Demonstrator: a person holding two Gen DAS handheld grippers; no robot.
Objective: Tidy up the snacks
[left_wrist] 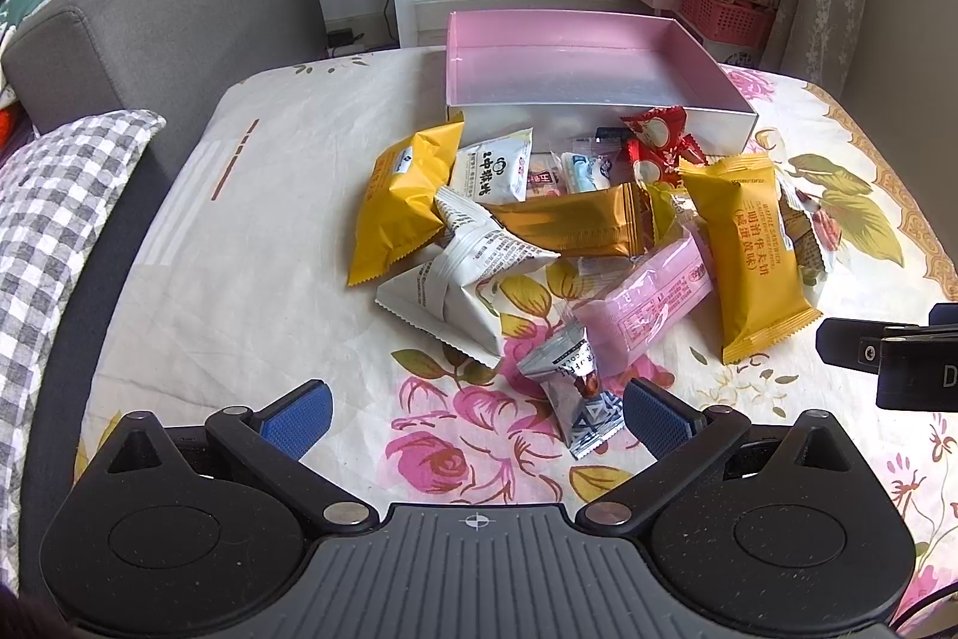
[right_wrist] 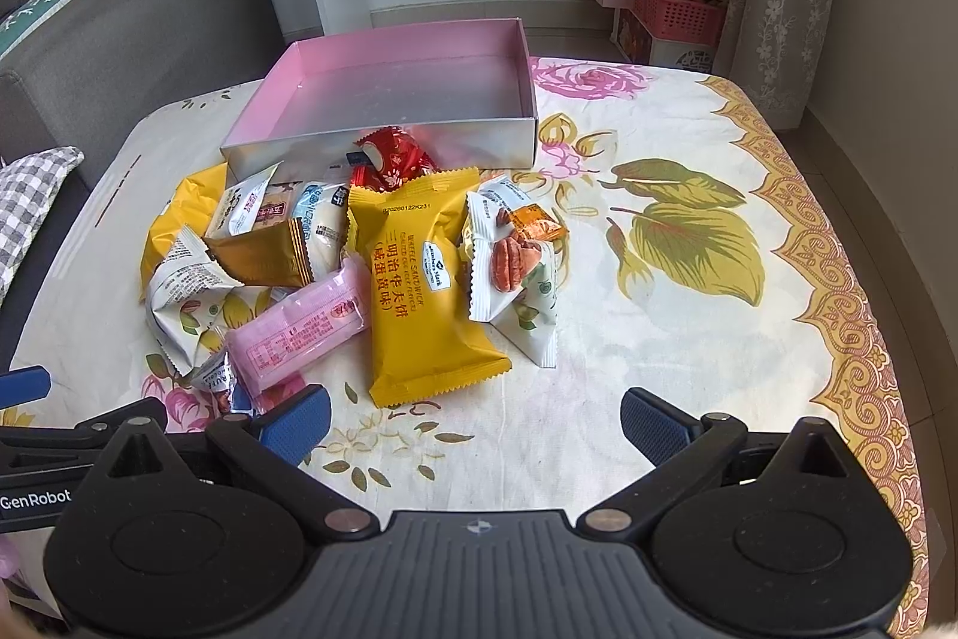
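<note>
snack pile (left_wrist: 575,232) on tablecloth (left_wrist: 287,244), box (left_wrist: 575,58) behind

Both wrist views sit low over the table's near edge, facing the shelf wall. Left view looks from the left, close to the snack pile (left_wrist: 587,232); right view sits further right. Both share pile (right_wrist: 359,267) and pink box (left_wrist: 575,34) (right_wrist: 419,58).

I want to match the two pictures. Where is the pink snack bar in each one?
Left wrist view: the pink snack bar lies right of centre, just beyond the open left claw.
Right wrist view: the pink snack bar lies lower left, near the right claw's left finger.
Shared landmark: the long yellow packet lies against its right side.
</note>
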